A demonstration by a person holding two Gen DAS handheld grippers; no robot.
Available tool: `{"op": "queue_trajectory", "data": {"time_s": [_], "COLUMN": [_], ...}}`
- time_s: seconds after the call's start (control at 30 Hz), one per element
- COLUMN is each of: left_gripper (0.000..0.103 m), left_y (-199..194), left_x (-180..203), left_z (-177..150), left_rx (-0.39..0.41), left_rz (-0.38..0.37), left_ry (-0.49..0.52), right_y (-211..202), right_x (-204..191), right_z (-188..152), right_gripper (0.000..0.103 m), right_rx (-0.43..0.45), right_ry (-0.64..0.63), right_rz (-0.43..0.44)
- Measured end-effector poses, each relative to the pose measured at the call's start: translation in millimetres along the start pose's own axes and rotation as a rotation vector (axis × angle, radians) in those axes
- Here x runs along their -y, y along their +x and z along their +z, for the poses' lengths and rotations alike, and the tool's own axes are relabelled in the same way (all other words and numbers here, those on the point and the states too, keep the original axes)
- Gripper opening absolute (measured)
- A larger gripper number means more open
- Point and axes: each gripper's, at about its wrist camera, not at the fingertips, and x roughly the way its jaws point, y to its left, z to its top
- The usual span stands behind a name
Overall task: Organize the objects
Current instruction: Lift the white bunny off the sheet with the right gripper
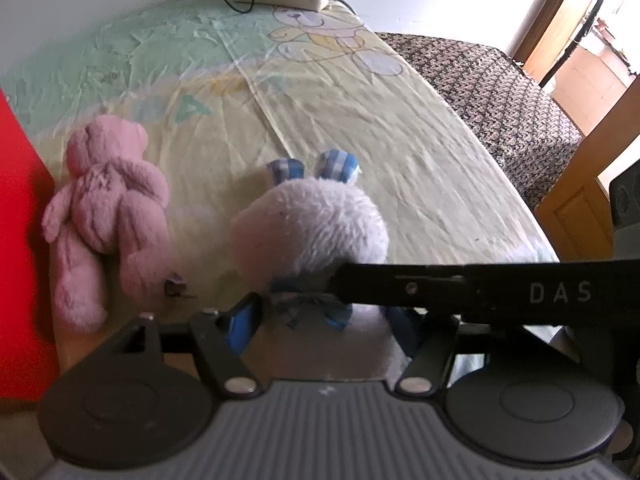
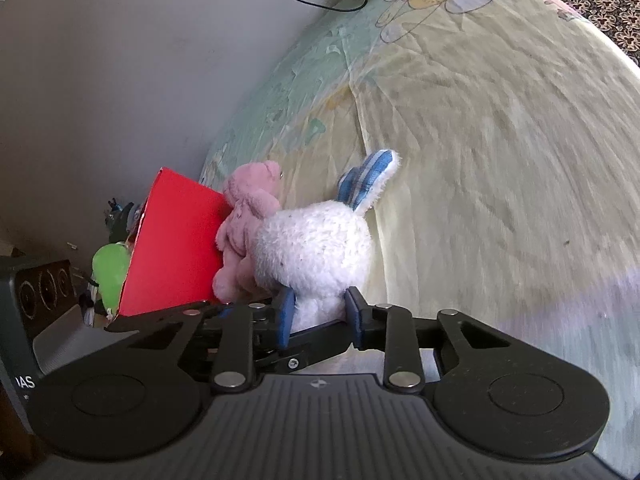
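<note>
The right gripper is clamped on the white bunny at frame centre, and the left gripper closes on it too. The pink bear lies outside the red box at left, so both toys likely remain unsorted.

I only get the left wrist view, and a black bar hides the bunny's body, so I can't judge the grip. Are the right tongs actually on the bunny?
Observer: Yes. The right tongs have a blue pad pressed on each side of the lower body of the white bunny.
Operator: What is the red surface at my left edge?
Observer: It is the wall of a red box, with a green item showing at its open end.
Operator: Does the bear touch it?
Observer: Yes, the pink bear leans against that wall.
</note>
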Motion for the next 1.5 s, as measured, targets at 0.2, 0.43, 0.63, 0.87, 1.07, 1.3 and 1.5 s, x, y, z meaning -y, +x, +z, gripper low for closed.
{"op": "queue_trajectory", "data": {"time_s": [0.2, 0.43, 0.63, 0.87, 1.07, 1.3, 1.5], "left_gripper": [0.084, 0.091, 0.077, 0.065, 0.057, 0.086, 0.095], "left_y": [-7, 6, 15, 4, -6, -11, 7], "left_x": [-3, -6, -10, -9, -7, -17, -28], "left_z": [-11, -12, -6, -6, -11, -20, -11], "left_rx": [0.026, 0.028, 0.026, 0.045, 0.062, 0.087, 0.071], "left_rz": [0.042, 0.04, 0.026, 0.021, 0.012, 0.043, -0.007], "left_ry": [0.004, 0.014, 0.001, 0.003, 0.003, -0.004, -0.012], "right_y": [-1, 12, 19, 16, 13, 14, 20], "right_x": [-3, -1, -3, -4, -6, -7, -6], "right_z": [-4, -4, 0, 1, 2, 0, 4], "right_gripper": [0.028, 0.049, 0.052, 0.043, 0.031, 0.034, 0.053], "right_rx": [0.012, 0.021, 0.012, -0.009, -0.04, -0.023, 0.004], "right_ry": [-0.014, -0.014, -0.01, -0.011, -0.017, -0.03, -0.046], "right_rz": [-0.015, -0.029, -0.021, 0.0, 0.028, 0.034, 0.017]}}
